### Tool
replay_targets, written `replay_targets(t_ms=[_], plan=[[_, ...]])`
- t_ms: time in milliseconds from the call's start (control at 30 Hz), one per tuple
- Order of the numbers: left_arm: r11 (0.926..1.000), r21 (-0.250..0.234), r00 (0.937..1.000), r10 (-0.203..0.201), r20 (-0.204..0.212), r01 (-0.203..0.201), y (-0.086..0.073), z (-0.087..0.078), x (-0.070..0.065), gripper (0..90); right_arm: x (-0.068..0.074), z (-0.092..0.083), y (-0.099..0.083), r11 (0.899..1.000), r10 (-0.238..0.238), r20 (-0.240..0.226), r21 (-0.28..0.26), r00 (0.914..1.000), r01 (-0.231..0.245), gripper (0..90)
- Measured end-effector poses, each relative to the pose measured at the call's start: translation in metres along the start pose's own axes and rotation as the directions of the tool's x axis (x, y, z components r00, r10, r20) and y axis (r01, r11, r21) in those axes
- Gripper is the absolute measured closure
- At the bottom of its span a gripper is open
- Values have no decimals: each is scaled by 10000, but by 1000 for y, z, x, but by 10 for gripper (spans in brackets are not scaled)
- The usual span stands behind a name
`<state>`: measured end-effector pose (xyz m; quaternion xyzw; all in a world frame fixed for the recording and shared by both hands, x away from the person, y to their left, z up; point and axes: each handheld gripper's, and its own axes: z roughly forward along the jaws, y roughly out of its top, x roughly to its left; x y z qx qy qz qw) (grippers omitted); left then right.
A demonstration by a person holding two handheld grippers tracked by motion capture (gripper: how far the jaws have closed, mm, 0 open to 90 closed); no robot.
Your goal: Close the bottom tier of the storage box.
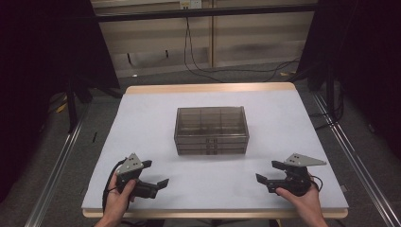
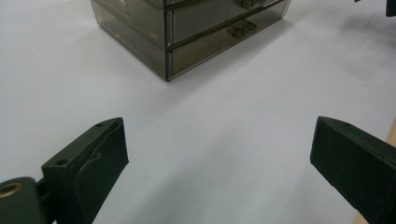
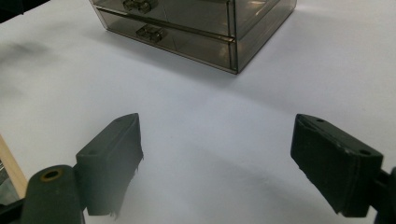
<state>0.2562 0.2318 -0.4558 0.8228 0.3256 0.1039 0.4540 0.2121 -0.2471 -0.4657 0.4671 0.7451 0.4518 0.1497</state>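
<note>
A smoky see-through drawer box (image 1: 211,130) stands in the middle of the white table (image 1: 142,123), its stacked drawers pushed in and facing me. My left gripper (image 1: 156,172) lies near the front left of the table, held by a hand, jaws wide apart with nothing between them. In the left gripper view the open left gripper (image 2: 219,140) frames bare table, with the drawer box (image 2: 187,28) farther off. At the front right, my right gripper (image 1: 266,170) is open and empty. In the right gripper view the right gripper (image 3: 217,130) looks towards the drawer box (image 3: 196,23) and its small handles (image 3: 149,31).
The table has a wooden rim (image 1: 208,88) at its far edge. Metal rails (image 1: 56,165) run along the floor on both sides. Black cables (image 1: 198,66) trail on the floor behind the table, and dark curtains (image 1: 42,56) hang left and right.
</note>
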Motion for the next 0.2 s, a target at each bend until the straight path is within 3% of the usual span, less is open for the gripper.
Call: replay_targets(t_ms=[100, 133, 167, 200], plan=[[9999, -140, 9999, -52, -124, 51, -9, 0, -1, 38, 0, 0, 0, 10000, 42, 60, 25, 10000, -42, 164], [9998, 59, 9996, -206, 192, 205, -11, -1, -2, 44, -1, -1, 0, 10000, 37, 69, -30, 10000, -36, 163], [9995, -255, 9994, -162, 290, 169, -10, -3, -4, 43, -1, -2, 0, 10000, 27, 123, -76, 9999, -26, 160], [9995, -255, 9994, -162, 290, 169, -10, -3, -4, 27, -2, -3, 0, 9999, 37, 130, -113, 9999, -35, 158]])
